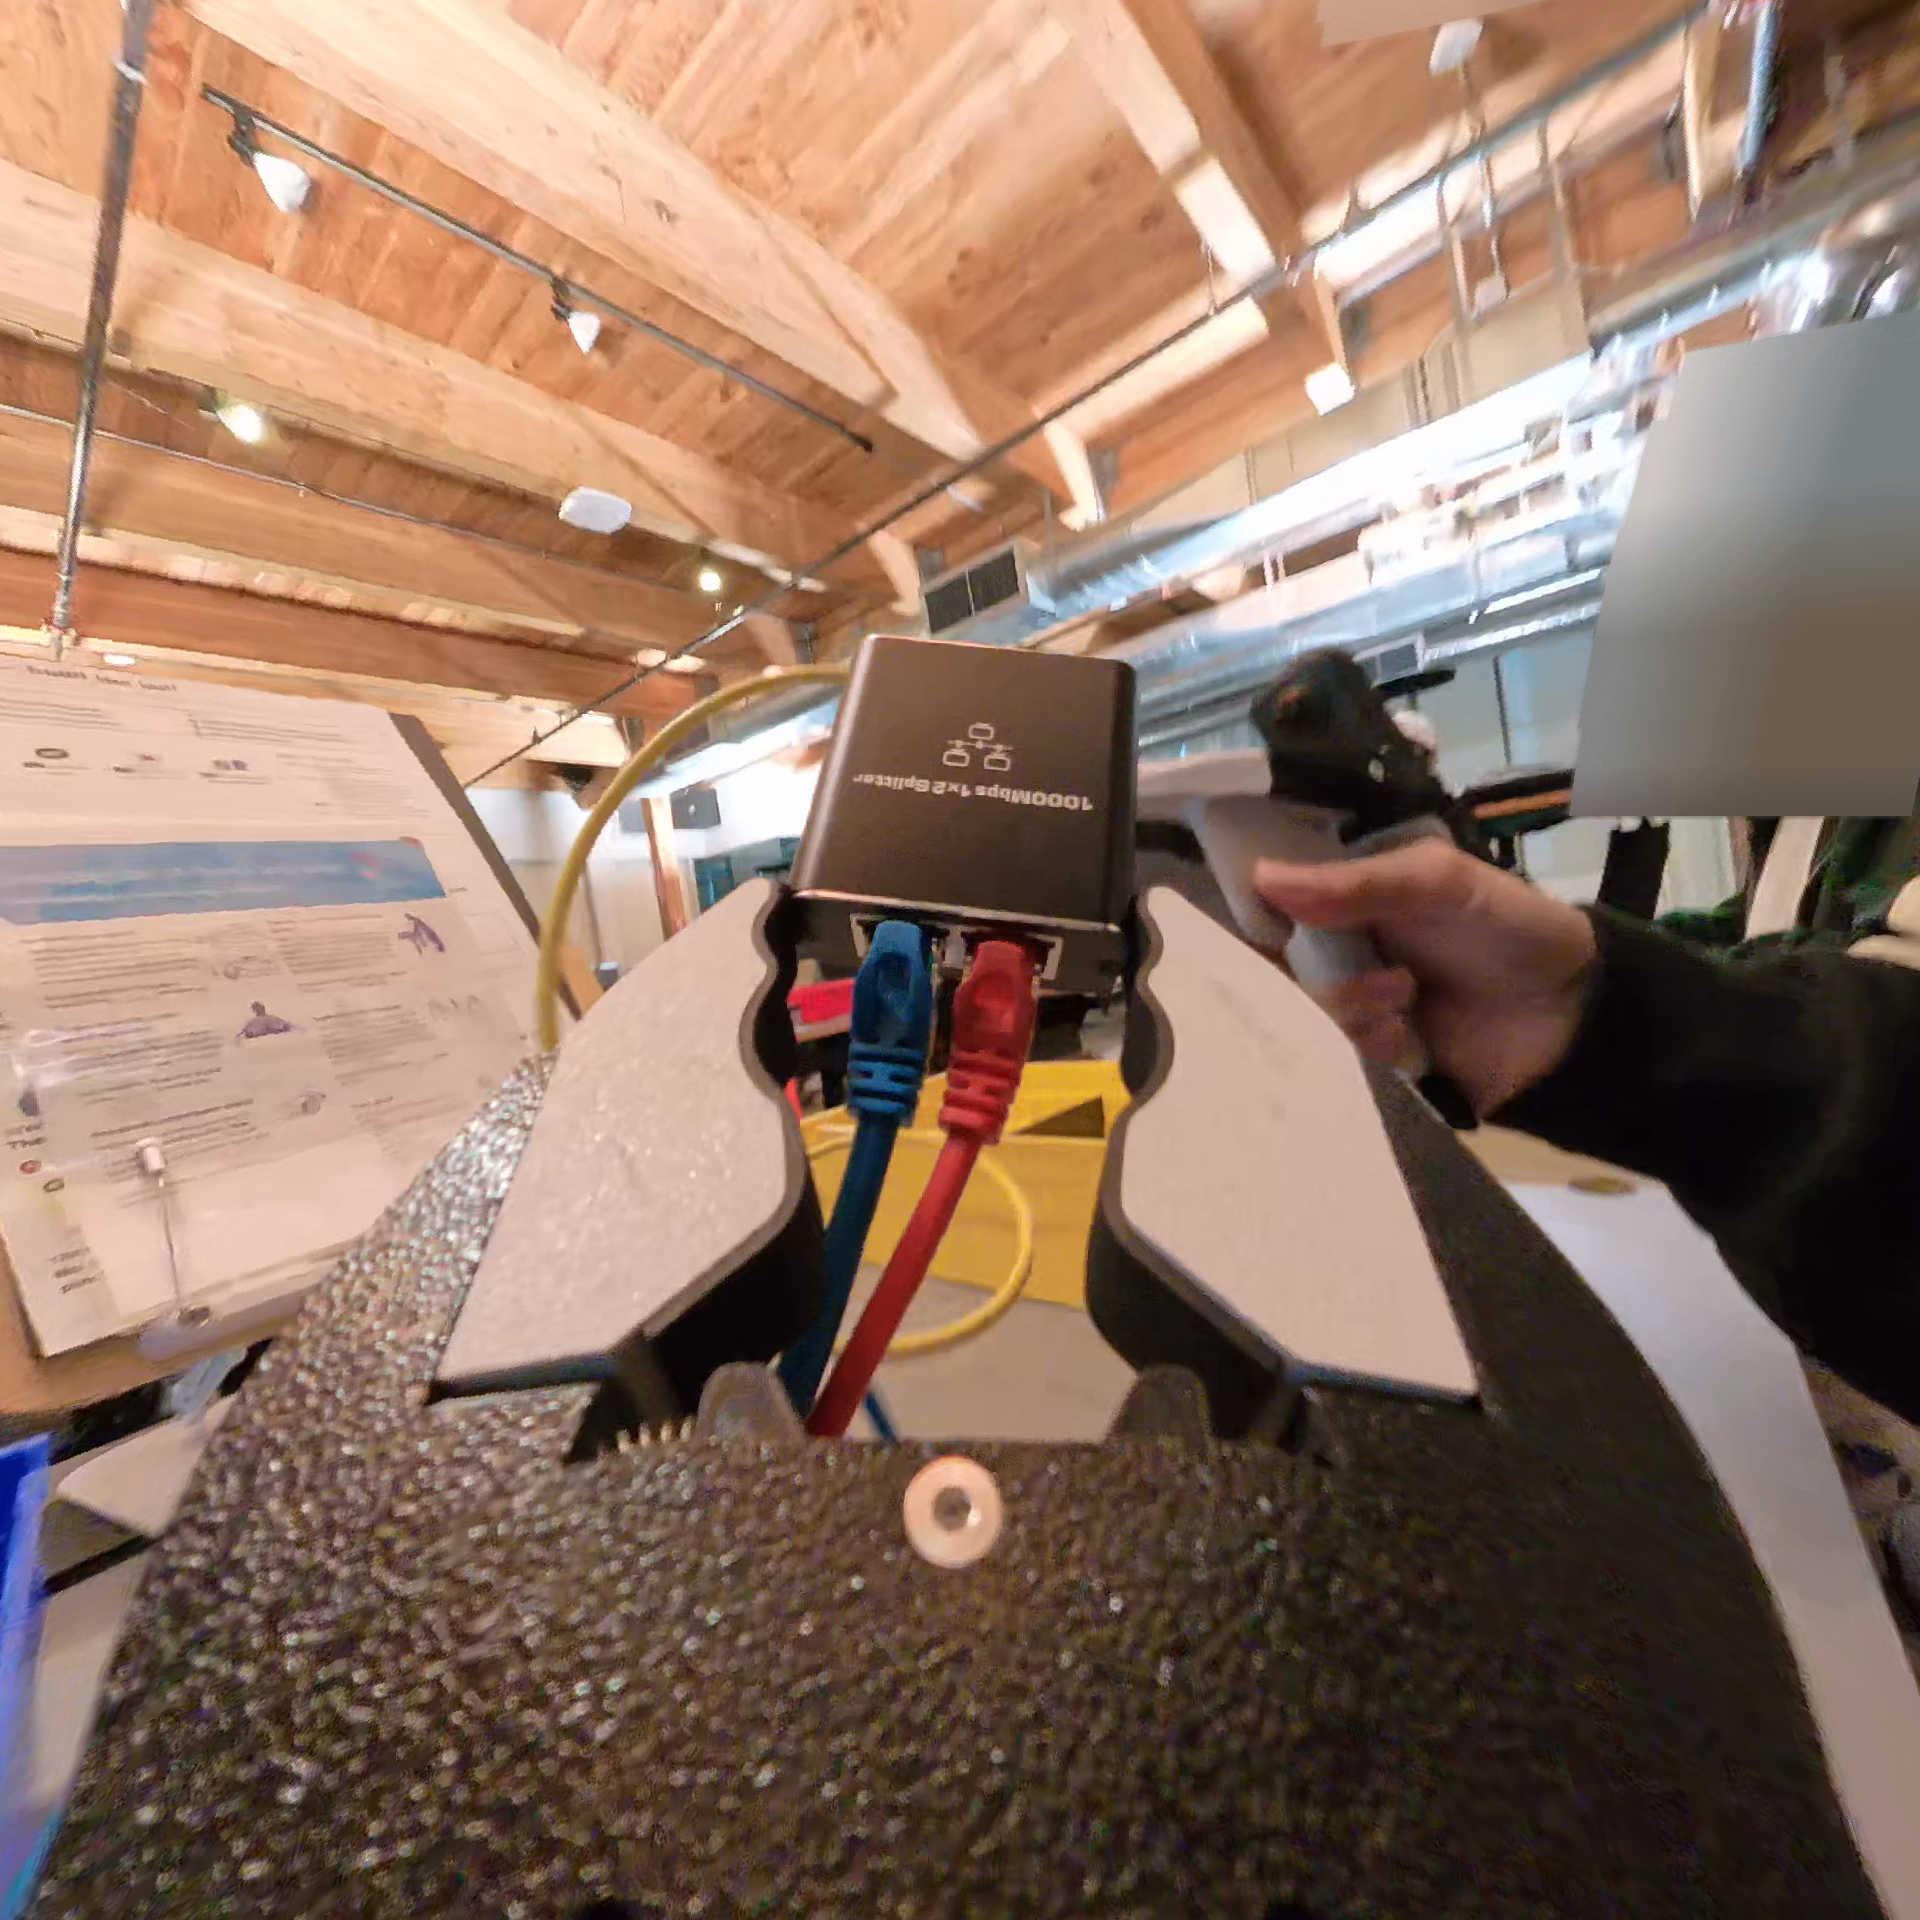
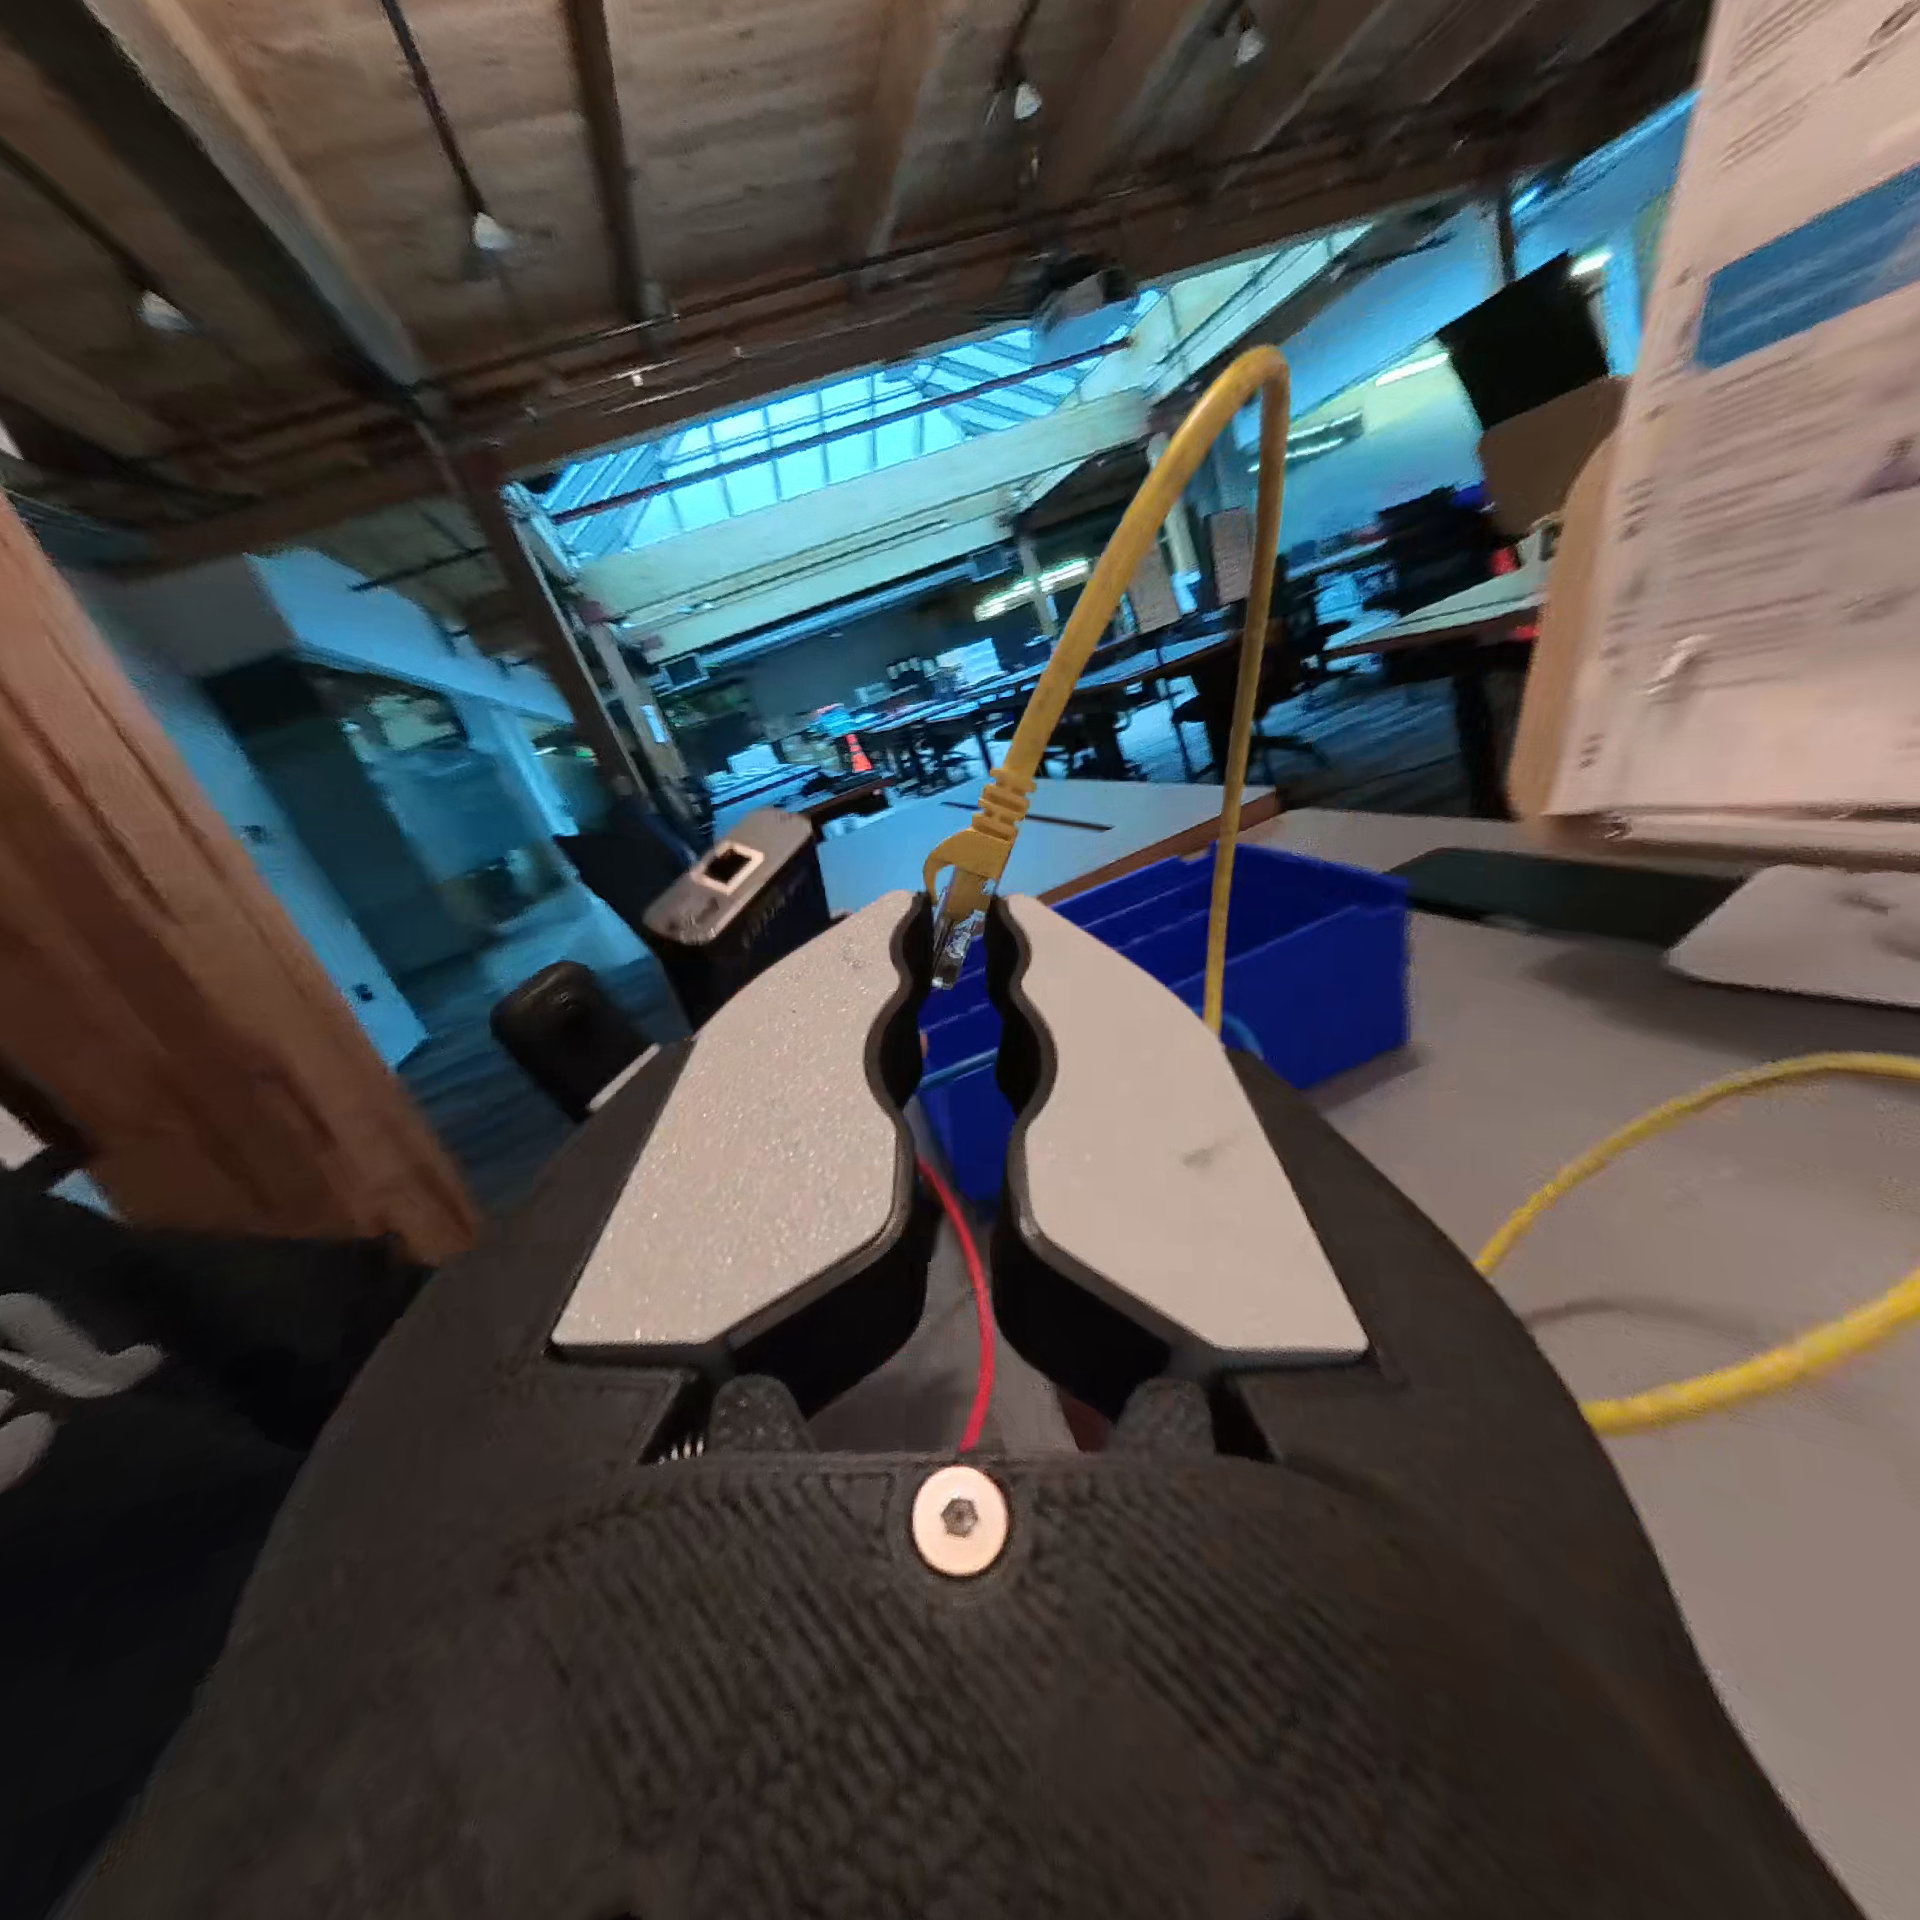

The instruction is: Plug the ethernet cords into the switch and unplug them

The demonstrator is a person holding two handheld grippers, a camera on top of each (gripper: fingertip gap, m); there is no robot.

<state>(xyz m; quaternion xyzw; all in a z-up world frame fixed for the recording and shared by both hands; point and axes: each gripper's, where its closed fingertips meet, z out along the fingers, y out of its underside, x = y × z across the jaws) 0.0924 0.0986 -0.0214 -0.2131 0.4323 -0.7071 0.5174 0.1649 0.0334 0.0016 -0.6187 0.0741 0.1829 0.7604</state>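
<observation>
Wooden beams and track lights point(image 1: 281, 182) fill the space high above both claws, and a grey table point(image 2: 1621, 1174) spreads out to the right of the right claw. Between the fingertips of the left claw point(image 1: 961, 935) sits a small black switch point(image 1: 971, 779), clamped by its two sides with its socket face turned back toward the camera. A blue cord point(image 1: 883, 1049) and a red cord point(image 1: 987, 1049) are plugged side by side into that face, blue on the left, and both hang down through the gap between the fingers. Behind the switch a yellow cord point(image 1: 613, 821) arcs up and to the left. Left of this claw leans a printed sheet on a board point(image 1: 208, 987); below the switch, beyond the fingers, lies a yellow box point(image 1: 1049, 1174). To the right, a person's hand point(image 1: 1455, 977) in a dark sleeve grips the handle of the other tool. The right claw point(image 2: 961, 920) is pinched nearly closed on the clear plug of the yellow cord point(image 2: 1091, 623), which sticks up from the fingertips, loops overhead and drops down just right of them. Right behind those fingertips stands a blue bin point(image 2: 1247, 956), and a thin red cord point(image 2: 971, 1299) runs beneath the fingers. More yellow cord curves over the table to the right.
</observation>
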